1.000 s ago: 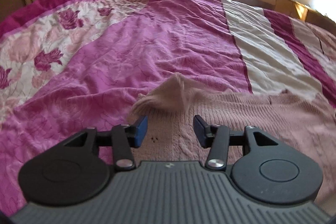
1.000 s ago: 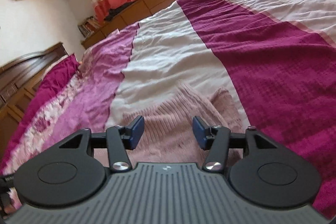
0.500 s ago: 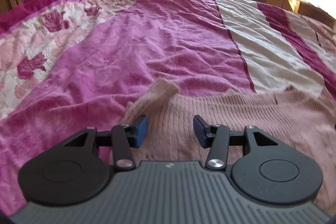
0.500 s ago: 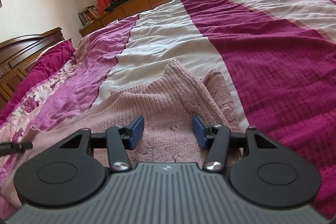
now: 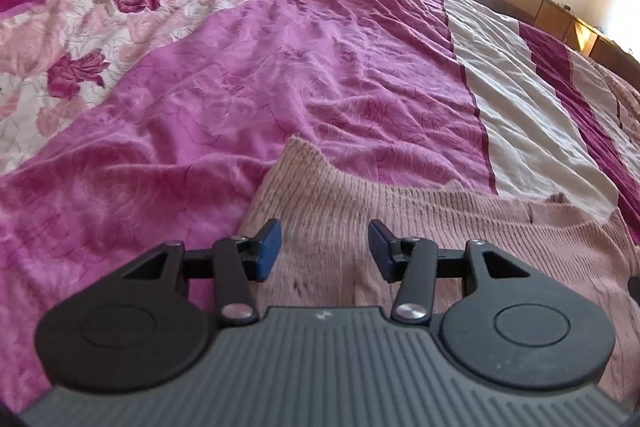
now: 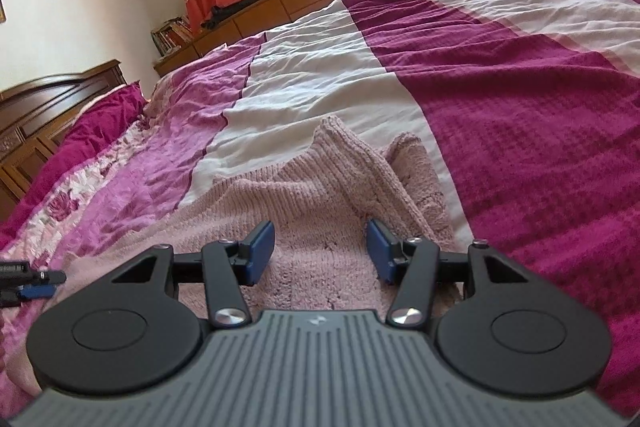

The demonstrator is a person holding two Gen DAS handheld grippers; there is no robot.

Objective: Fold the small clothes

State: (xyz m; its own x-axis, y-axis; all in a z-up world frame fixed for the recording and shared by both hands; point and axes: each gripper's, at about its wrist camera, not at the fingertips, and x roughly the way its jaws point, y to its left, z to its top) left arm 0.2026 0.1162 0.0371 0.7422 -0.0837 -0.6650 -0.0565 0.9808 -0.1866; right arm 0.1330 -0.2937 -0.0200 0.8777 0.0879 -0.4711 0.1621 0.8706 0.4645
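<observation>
- A pink knitted garment (image 5: pixel 420 223) is lying spread across the near edge of a bed (image 5: pixel 280 75) covered in a magenta-and-cream quilt — its left corner peaking up, its right end bunching into a raised fold (image 6: pixel 352 163).
- The left gripper (image 5: pixel 324 247) is hovering low over the knit, jaws apart with nothing between them; the right gripper (image 6: pixel 320 247) is doing the same near the fold.
- Judged from here, the step is lining up a grasp — each gripper wants a corner pinched through both layers so the knit is lifting evenly, not stretching.
- Against a second ago, the left view is sitting closer over the knit, and the corner is looking flatter; the right view is now level.
</observation>
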